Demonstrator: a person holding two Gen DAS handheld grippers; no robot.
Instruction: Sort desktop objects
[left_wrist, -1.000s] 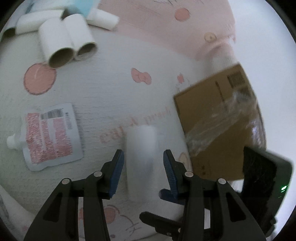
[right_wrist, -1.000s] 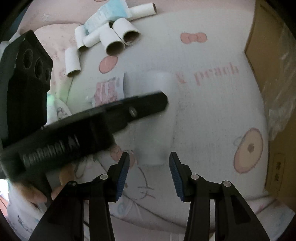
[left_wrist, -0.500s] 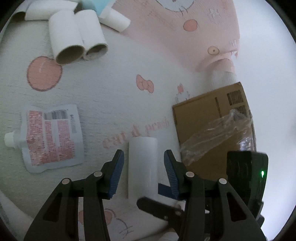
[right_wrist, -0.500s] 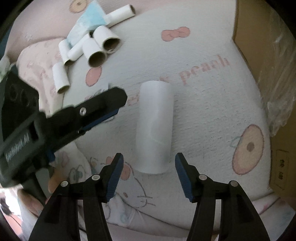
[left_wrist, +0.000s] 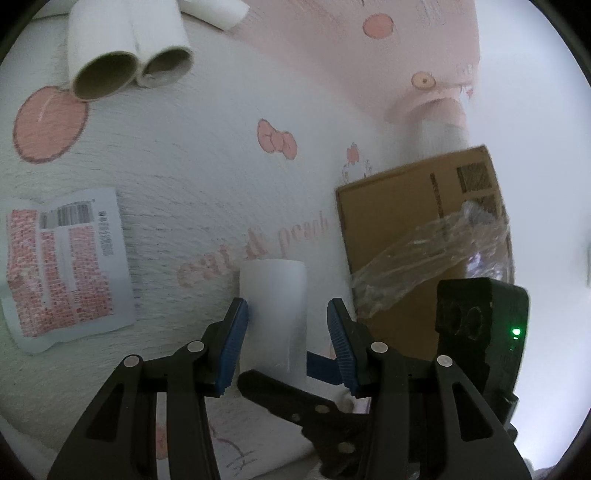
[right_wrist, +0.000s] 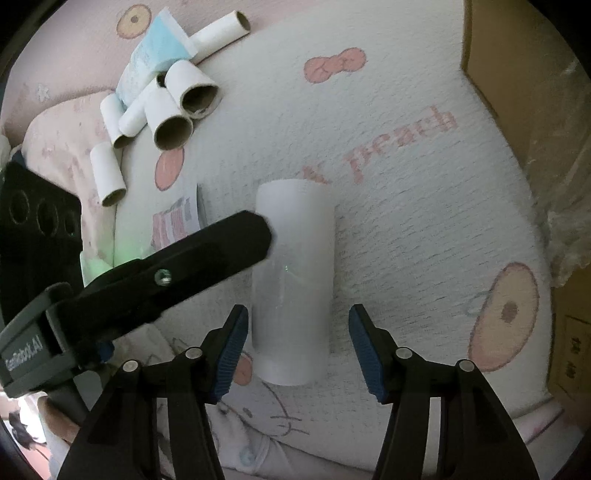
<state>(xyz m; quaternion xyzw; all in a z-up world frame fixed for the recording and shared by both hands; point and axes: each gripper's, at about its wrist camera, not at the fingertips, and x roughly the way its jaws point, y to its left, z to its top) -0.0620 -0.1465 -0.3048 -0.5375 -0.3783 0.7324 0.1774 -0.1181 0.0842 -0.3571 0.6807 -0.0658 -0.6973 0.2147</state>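
Left wrist view first: the left gripper (left_wrist: 284, 325) is held with its jaws spread, and a white paper roll (left_wrist: 273, 295) lying on its side is framed between the blue pads (left_wrist: 231, 343), close to the left pad, with a gap at the right one. The roll is rested on a white and pink printed cloth (left_wrist: 192, 155). To the left a flat printed pouch (left_wrist: 62, 266) is laid on the cloth, well apart from the roll. At the top left two cardboard tubes (left_wrist: 125, 48) are seen side by side, open ends toward the camera. On the right a brown cardboard box (left_wrist: 417, 221) is draped with crumpled clear plastic film (left_wrist: 424, 266), and the black body of the right gripper (left_wrist: 480, 325) is caught just below it, a green light lit.

Over to the right wrist view: the right gripper (right_wrist: 295, 343) is also held wide, unclenched, nothing grasped. The same paper roll (right_wrist: 293, 280) is lined up between its pads, its near end just inside the fingertips, neither pad touching it. The left gripper (right_wrist: 177, 273) is seen reaching in from the left, one finger against the roll's side. Farther back a heap of cardboard tubes (right_wrist: 166, 107) is piled with a light blue packet (right_wrist: 155, 66). The box edge (right_wrist: 517, 92) is seen at the right.
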